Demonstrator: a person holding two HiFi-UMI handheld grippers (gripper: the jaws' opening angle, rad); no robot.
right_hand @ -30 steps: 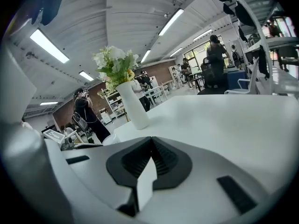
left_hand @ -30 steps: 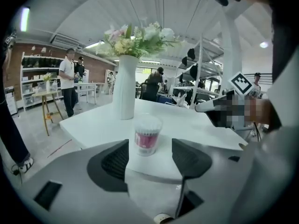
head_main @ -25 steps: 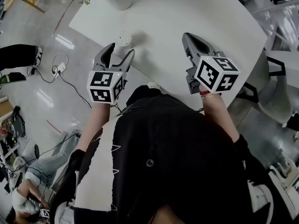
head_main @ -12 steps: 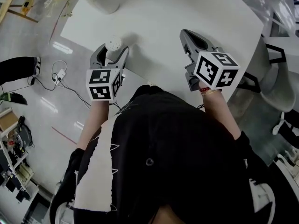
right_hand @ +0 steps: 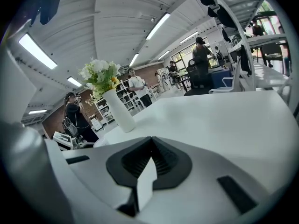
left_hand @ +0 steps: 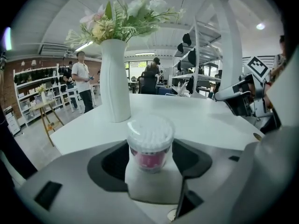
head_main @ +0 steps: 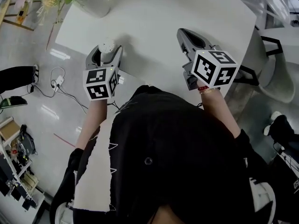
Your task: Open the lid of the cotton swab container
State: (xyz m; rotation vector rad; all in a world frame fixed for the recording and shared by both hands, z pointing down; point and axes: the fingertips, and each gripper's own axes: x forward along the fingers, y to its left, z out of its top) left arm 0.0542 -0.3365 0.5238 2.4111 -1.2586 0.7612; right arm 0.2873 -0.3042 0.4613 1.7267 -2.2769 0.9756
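**Item: cotton swab container (left_hand: 150,143).** A small clear round tub packed with white swabs, with a pink band on its lower half. It stood upright on the white table (head_main: 154,17), near the edge closest to the person. Its lid (left_hand: 150,125) was on and looked undisturbed.

**Item: left gripper (head_main: 105,51).** A second before, its jaws were spread wide and the tub stood clear beyond their tips. Half a second on, the gripper had come forward until the tub sat between them. By this moment the jaws had drawn in, one on each side. In the left gripper view the dark pads looked to meet the tub's sides below the lid. I took that as a grasp on the body, though a light one at most. The tub had not tipped or left the table.

**Item: right gripper (head_main: 186,35).** Its jaws were clenched together with nothing between them. It hung over the table to the right, well apart from the tub, much where it had been a second earlier.

**Item: vase (left_hand: 114,83) with flowers (left_hand: 126,20).** It stood at the far left of the table, behind the tub, and took no part.

**Note on progress.** The bracing step appeared done or nearly so, and the opening itself had not begun. The lid would likely fall to the right gripper, which would first have to part its jaws and come across. A loose hold on the left might let the tub turn or slide when the lid was pulled.
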